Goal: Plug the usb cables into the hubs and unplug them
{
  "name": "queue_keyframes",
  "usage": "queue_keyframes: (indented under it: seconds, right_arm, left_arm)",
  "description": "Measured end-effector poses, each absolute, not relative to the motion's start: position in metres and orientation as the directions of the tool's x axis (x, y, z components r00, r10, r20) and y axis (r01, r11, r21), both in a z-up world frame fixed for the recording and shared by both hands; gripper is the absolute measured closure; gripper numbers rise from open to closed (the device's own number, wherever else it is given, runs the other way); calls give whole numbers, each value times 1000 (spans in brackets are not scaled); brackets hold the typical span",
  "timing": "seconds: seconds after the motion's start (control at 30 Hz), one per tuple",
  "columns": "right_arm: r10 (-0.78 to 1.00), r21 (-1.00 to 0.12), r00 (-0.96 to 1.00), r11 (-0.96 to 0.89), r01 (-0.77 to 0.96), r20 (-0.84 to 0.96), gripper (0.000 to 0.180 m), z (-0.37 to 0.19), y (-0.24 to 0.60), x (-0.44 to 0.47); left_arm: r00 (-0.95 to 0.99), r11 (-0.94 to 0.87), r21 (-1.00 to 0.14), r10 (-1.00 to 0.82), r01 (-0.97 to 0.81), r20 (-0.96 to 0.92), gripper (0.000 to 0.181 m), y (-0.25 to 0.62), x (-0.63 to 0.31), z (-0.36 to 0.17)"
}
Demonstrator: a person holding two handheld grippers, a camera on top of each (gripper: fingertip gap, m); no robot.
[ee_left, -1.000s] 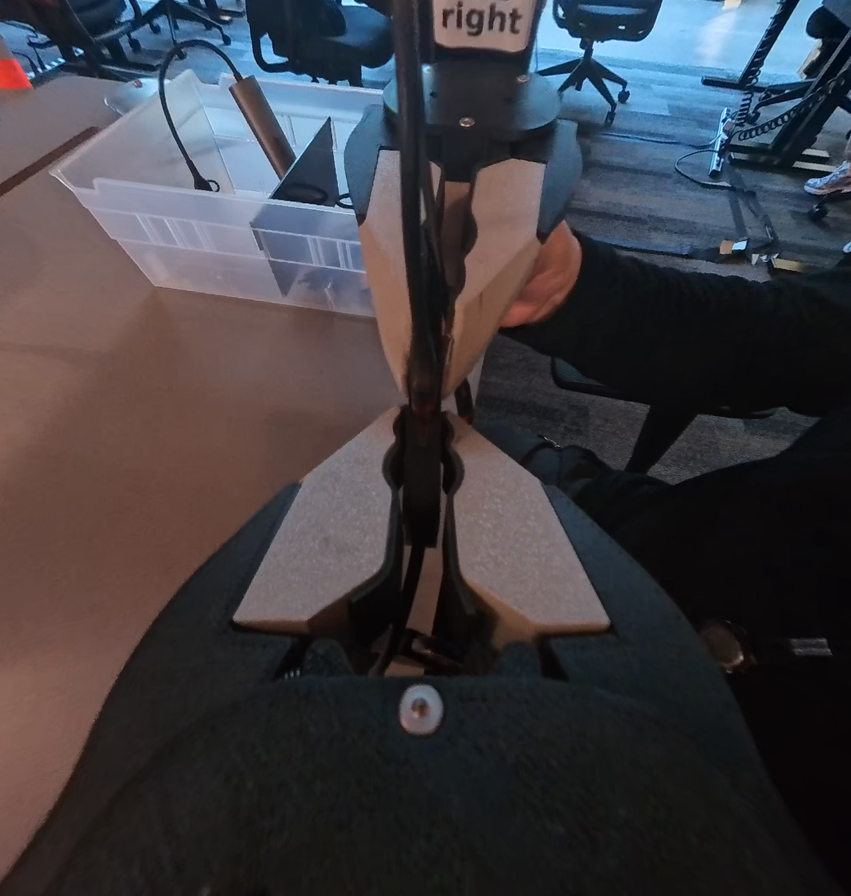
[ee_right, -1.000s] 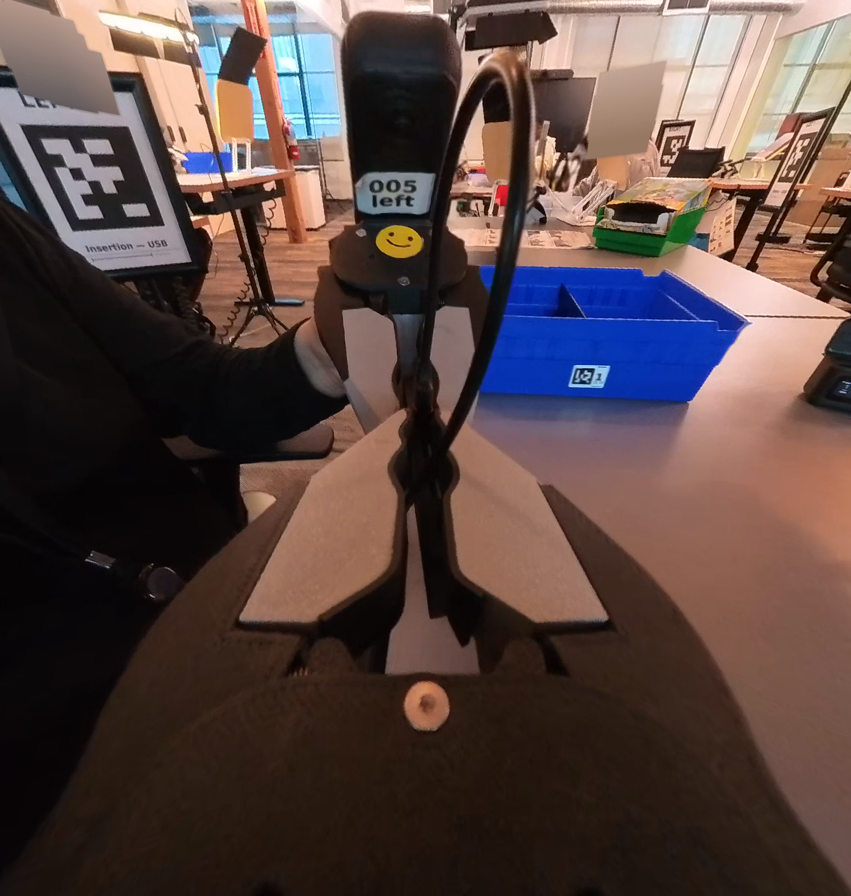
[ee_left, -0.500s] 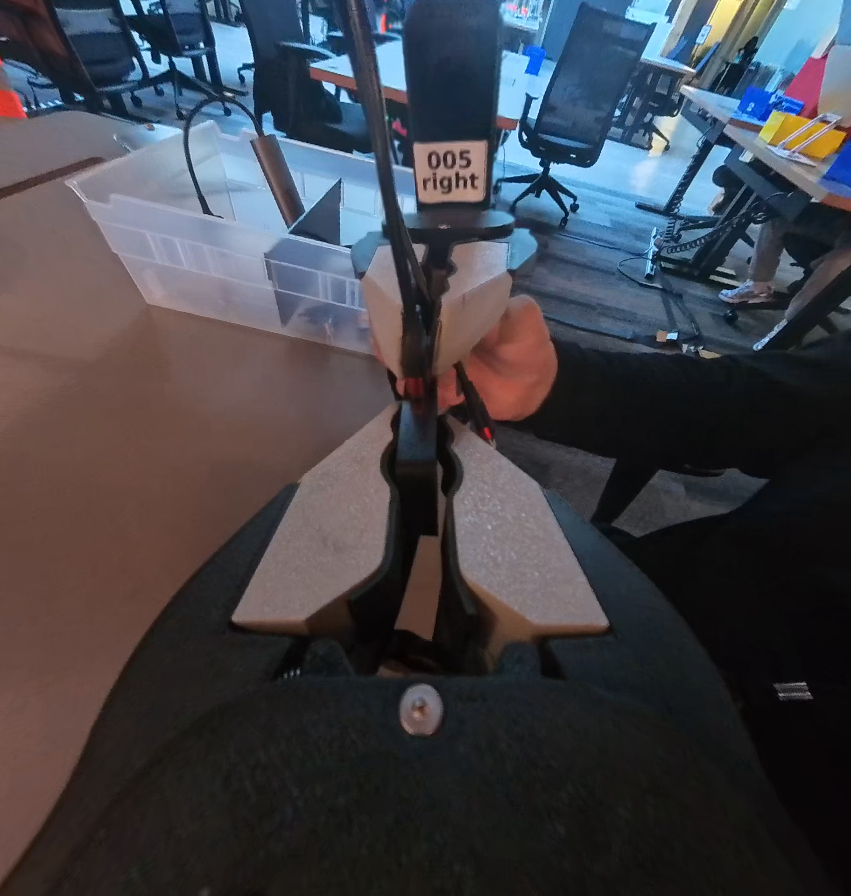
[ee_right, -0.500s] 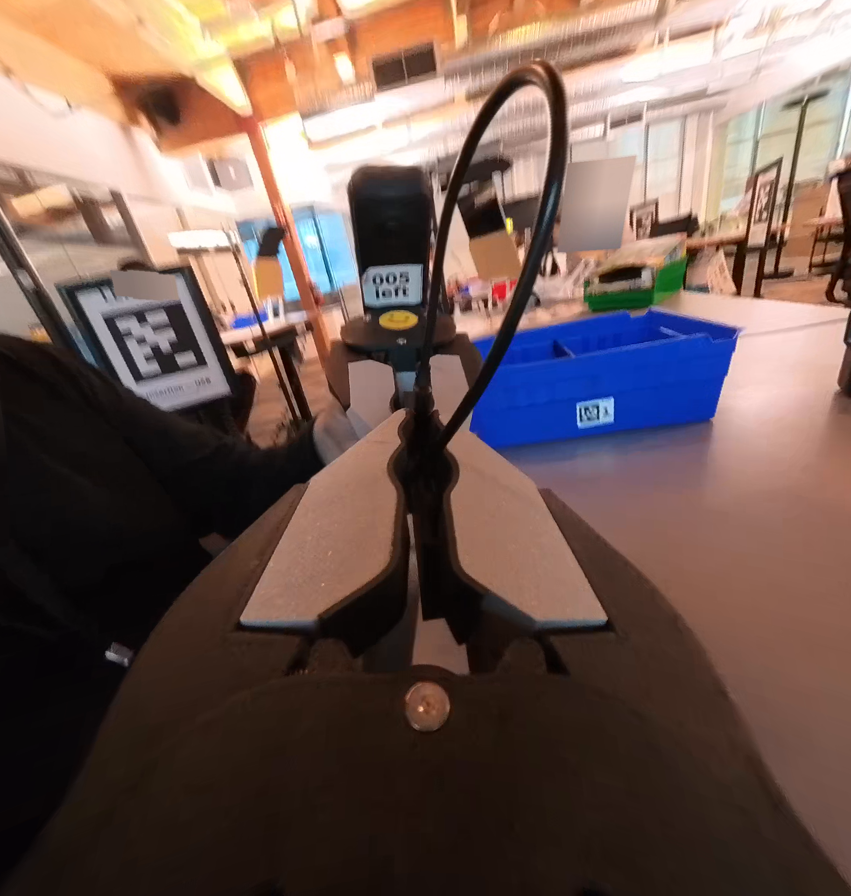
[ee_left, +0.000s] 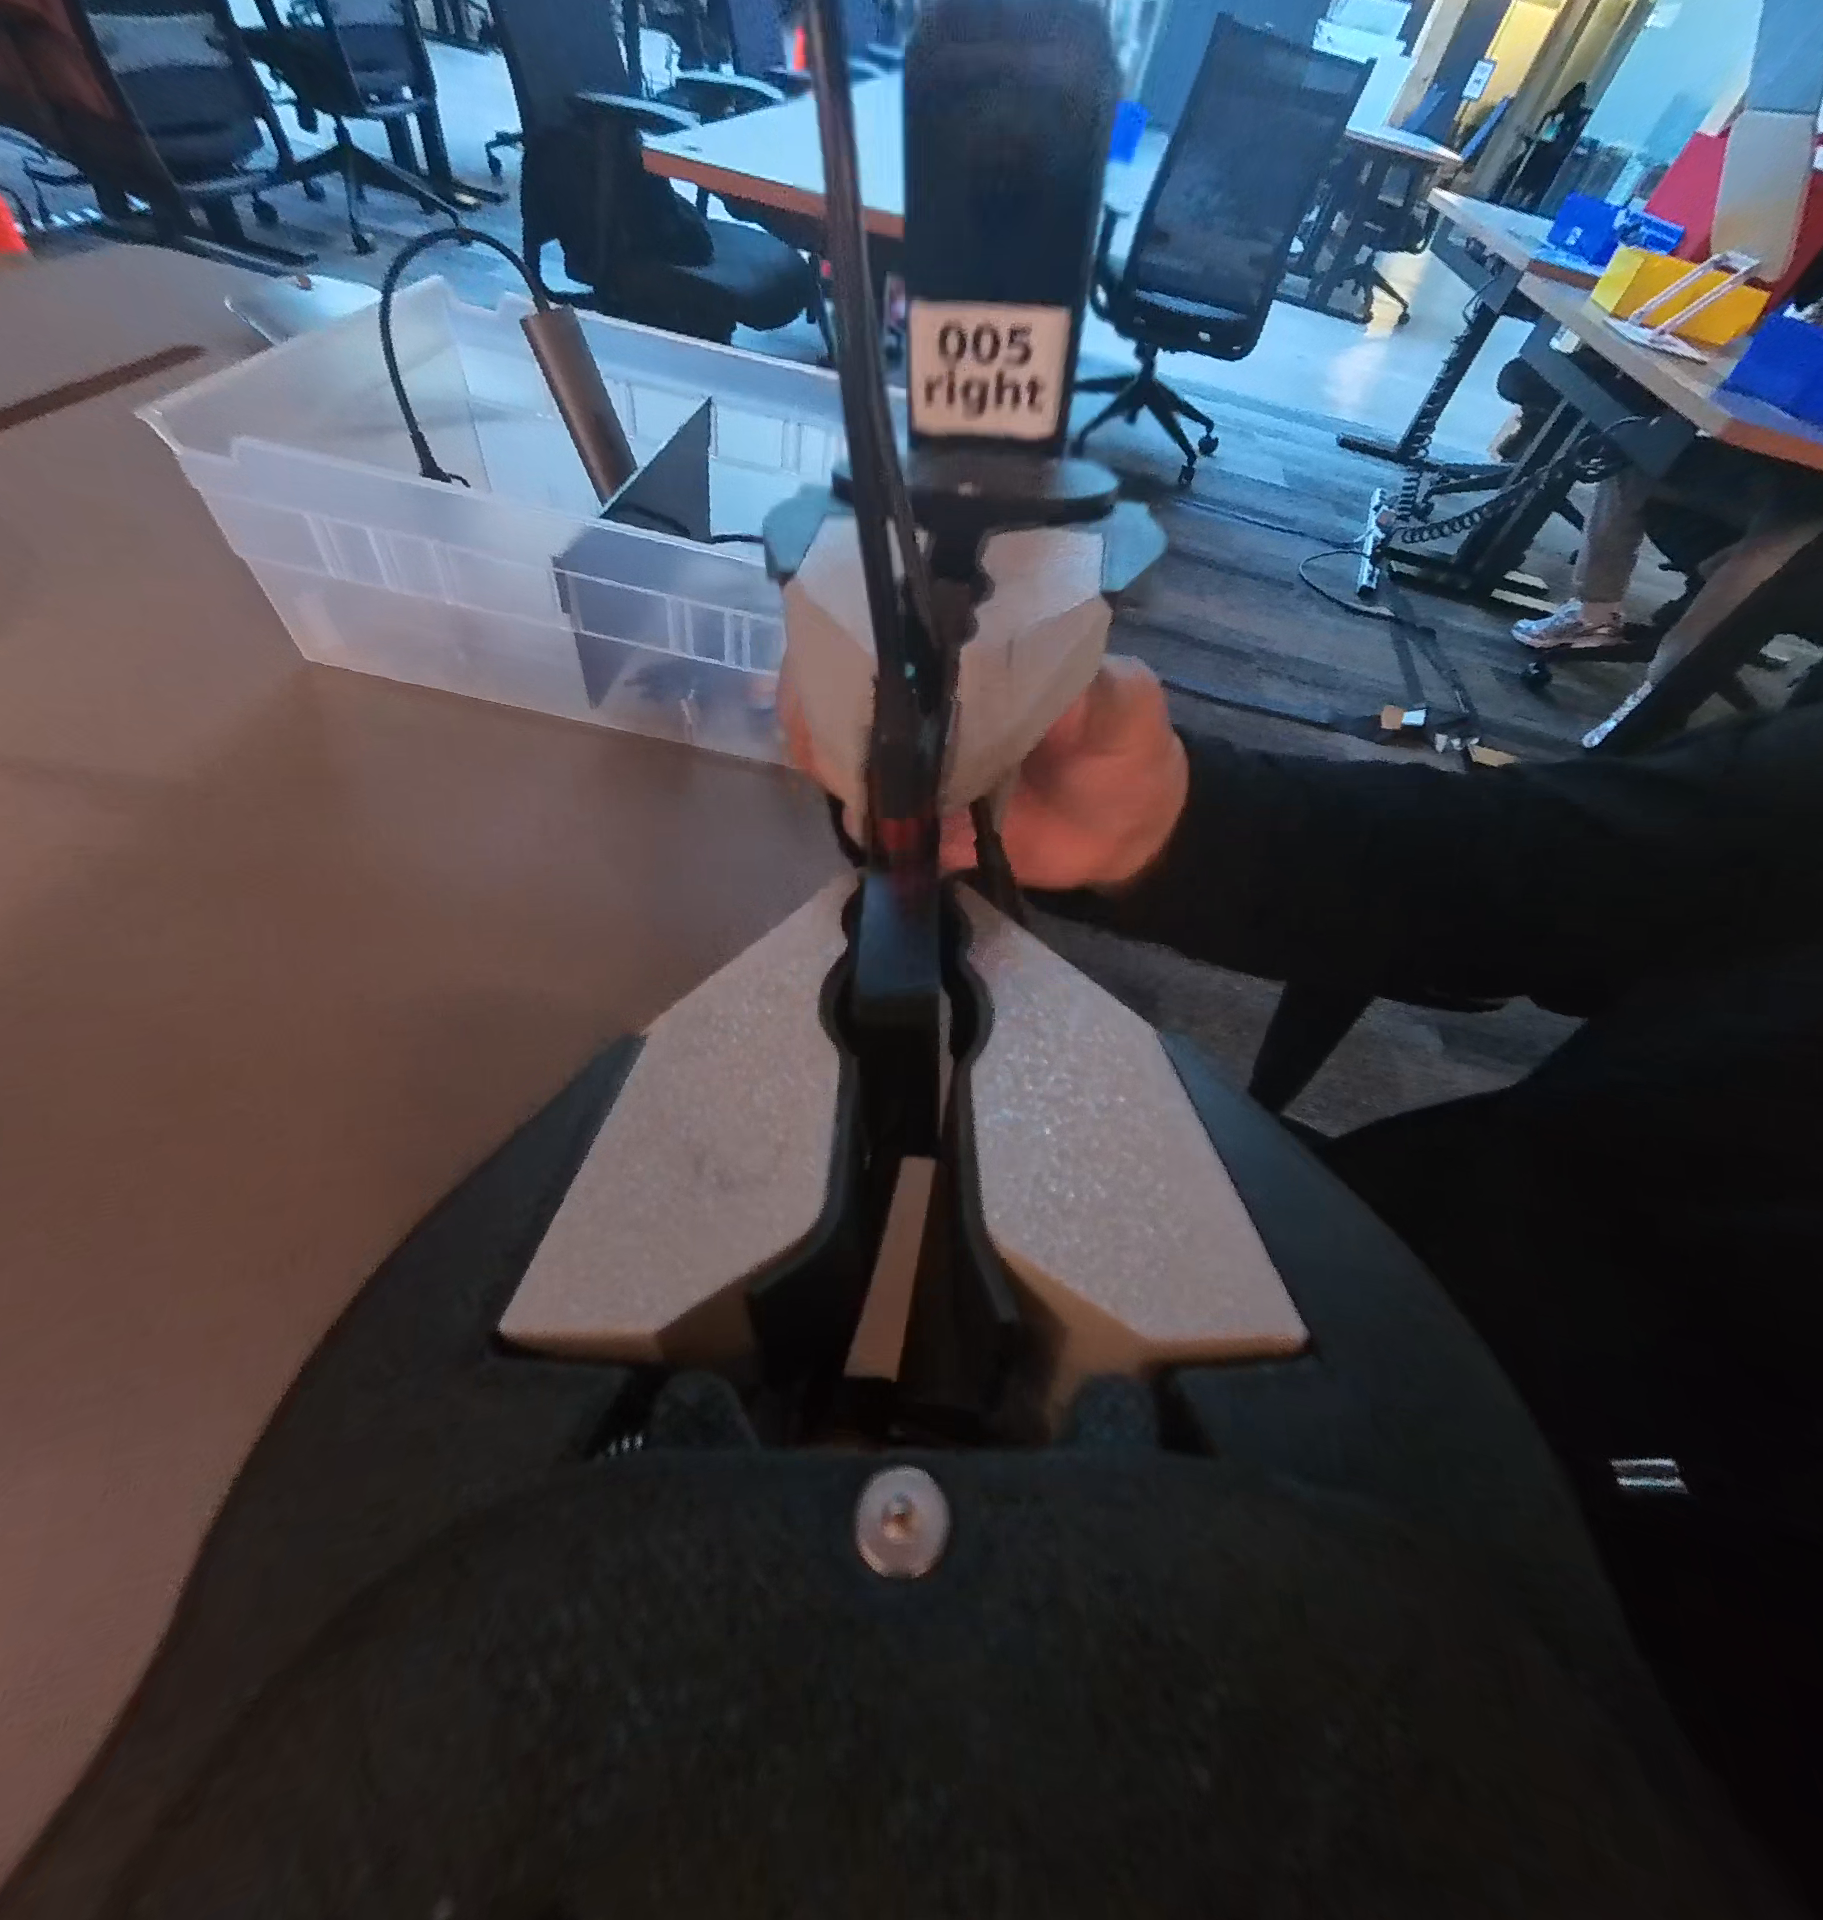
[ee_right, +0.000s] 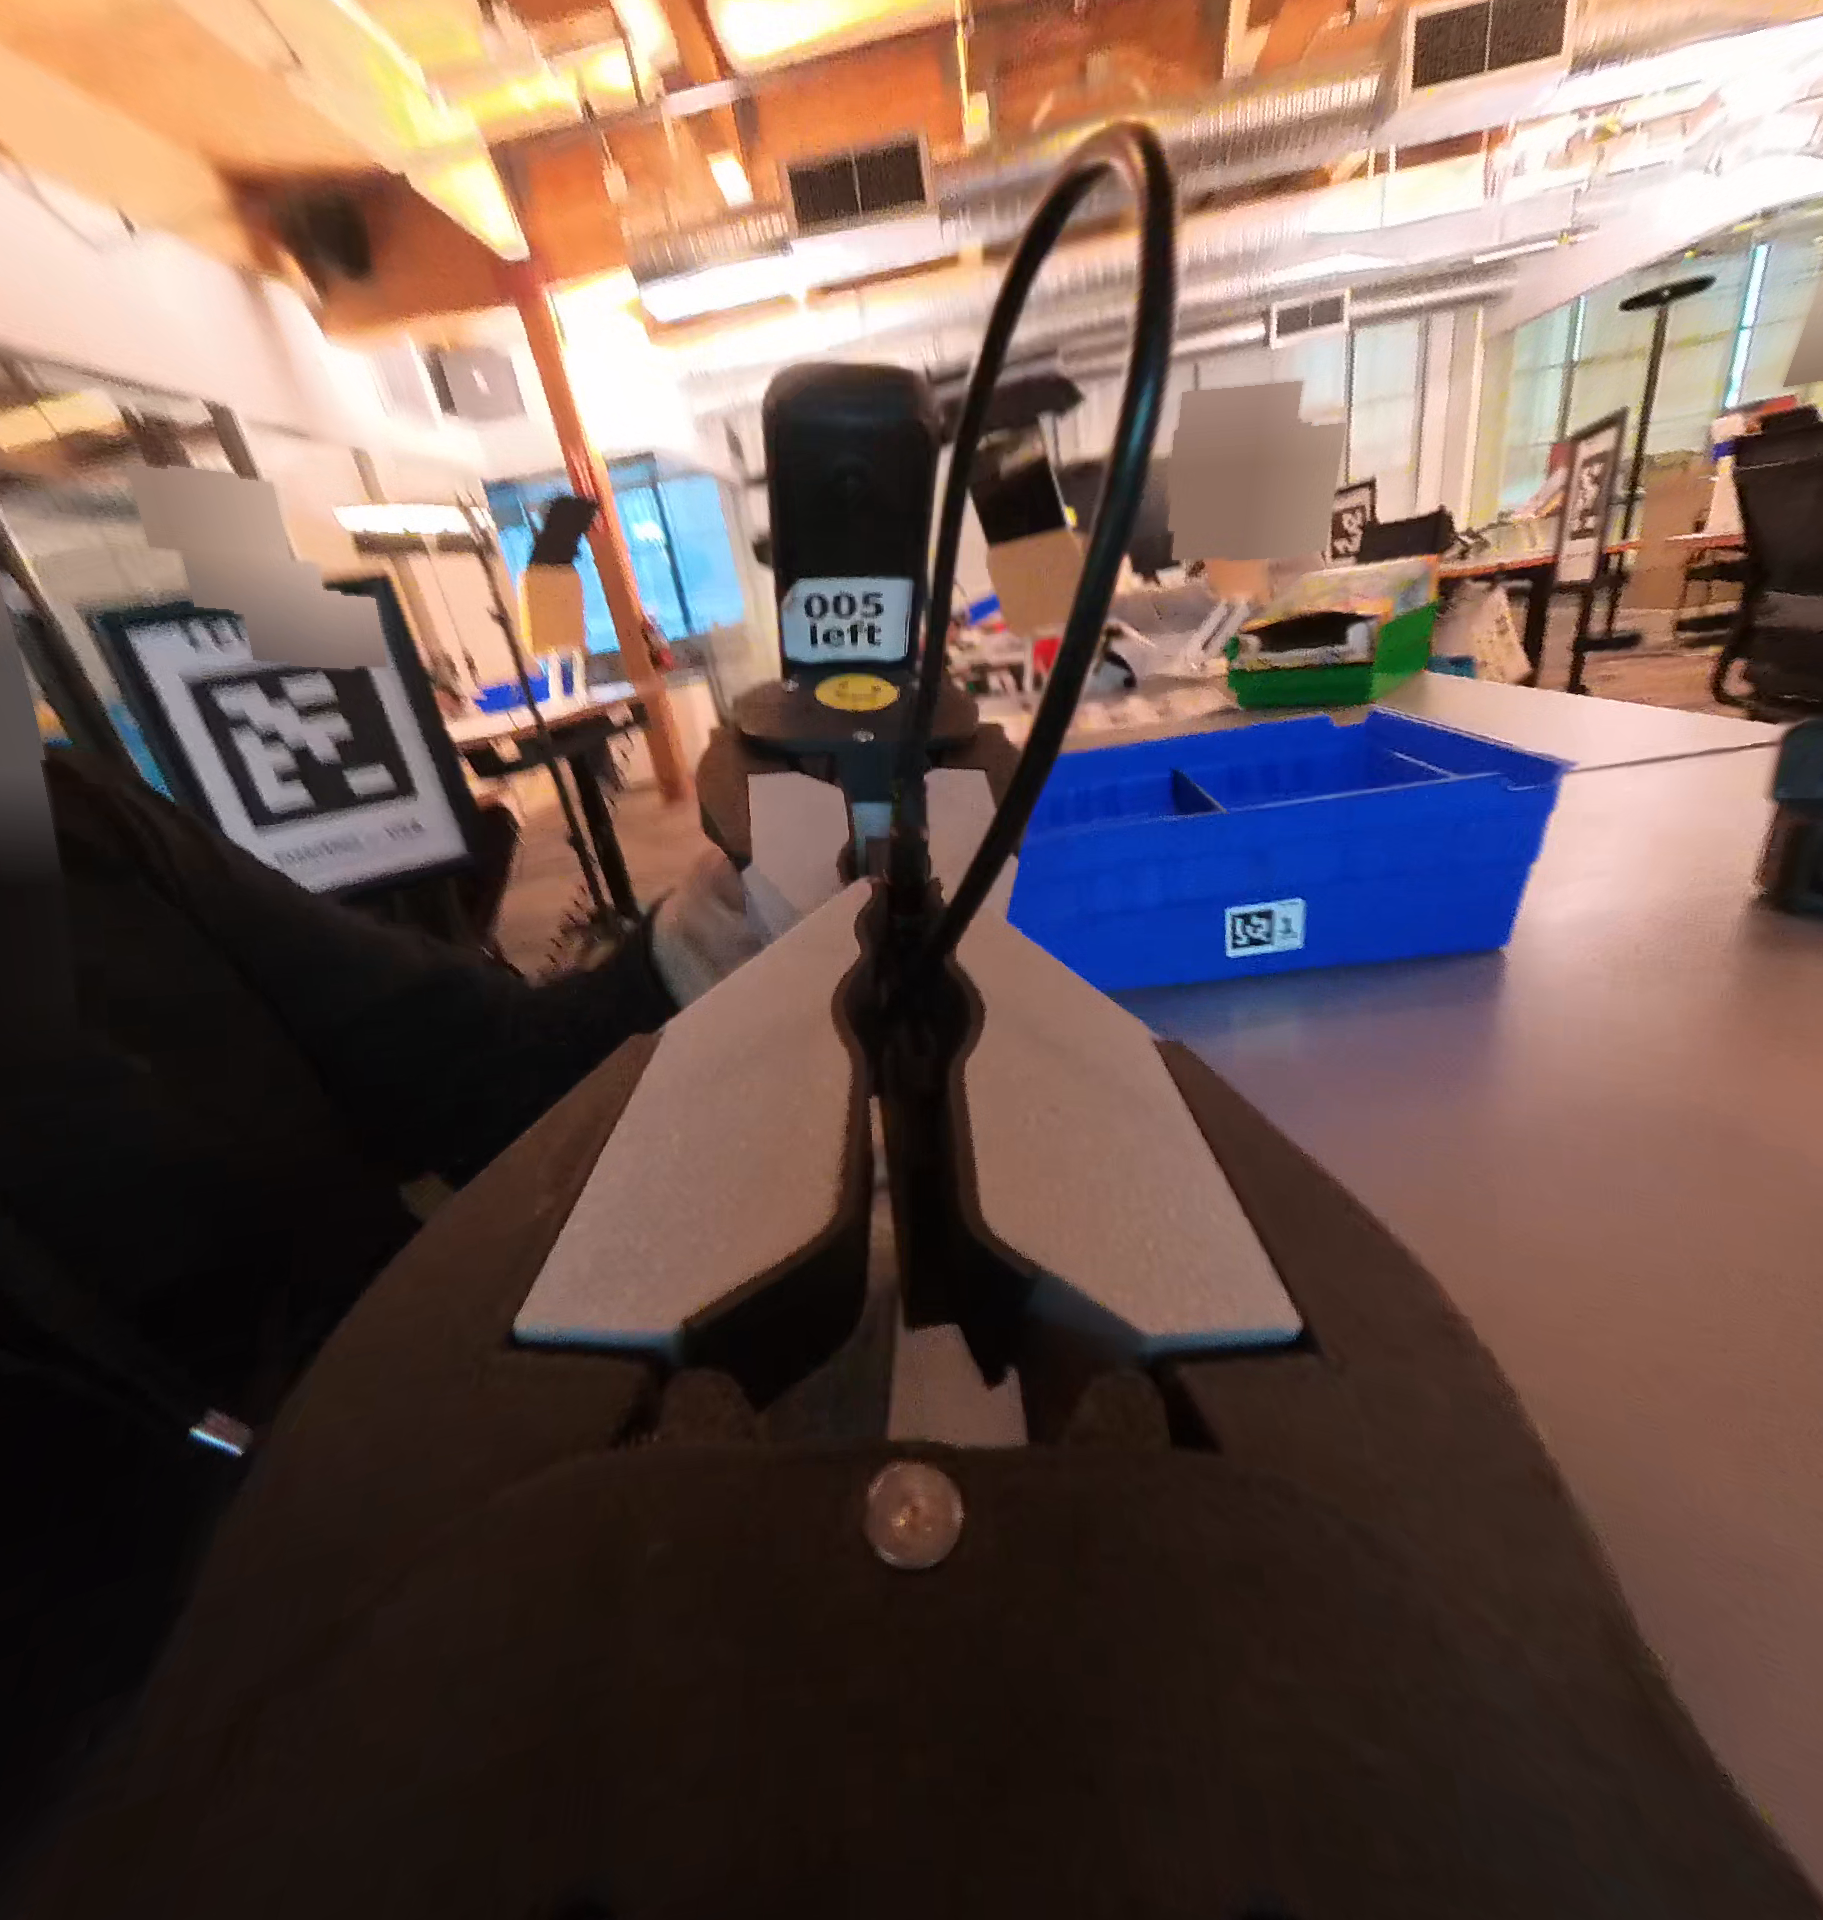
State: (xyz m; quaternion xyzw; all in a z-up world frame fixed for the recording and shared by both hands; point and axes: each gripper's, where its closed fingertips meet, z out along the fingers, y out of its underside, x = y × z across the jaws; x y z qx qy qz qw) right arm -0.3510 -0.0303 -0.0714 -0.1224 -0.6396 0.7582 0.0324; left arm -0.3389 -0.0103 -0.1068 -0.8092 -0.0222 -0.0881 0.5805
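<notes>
My left gripper [ee_left: 899,896] is shut on a black USB hub [ee_left: 894,971], held above the table edge. My right gripper [ee_left: 912,821] faces it tip to tip, held by a hand. It is shut on a black USB cable [ee_left: 865,364] whose plug, with a red part [ee_left: 902,836], meets the hub's end. I cannot tell whether the plug is seated. In the right wrist view my right gripper [ee_right: 907,906] clamps the black plug [ee_right: 912,1091]. The cable [ee_right: 1146,312] loops up and over. The left gripper [ee_right: 871,847] stands just beyond.
A clear plastic bin [ee_left: 419,582] on the brown table [ee_left: 263,935] holds a grey hub [ee_left: 574,395] with its cable. A blue bin [ee_right: 1302,862] and a black device [ee_right: 1821,821] stand on the table to the right. Office chairs and desks lie beyond. Left and right tips are no more than a few centimetres apart.
Both grippers have tilted upward, so more of the room shows. The right gripper has drawn back from the left camera but stays tip to tip. Both stay shut.
</notes>
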Motion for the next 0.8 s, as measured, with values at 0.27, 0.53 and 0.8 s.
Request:
queue_keyframes:
  seconds: [0.27,0.53,0.8]
  right_arm:
    - [287,-997,-957,76,-30,50,167,-80,-30,-341]
    - [274,-955,-939,264,-133,207,176,-88,-38,-328]
    - [248,-992,-968,123,-4,34,177,-90,-38,-337]
  left_arm:
    - [1000,-426,-905,-27,-4,8,172,-9,-333,-113]
    - [991,-422,-906,-106,33,85,171,-7,-322,-122]
    - [997,-400,-917,-78,-12,21,171,-5,-332,-126]
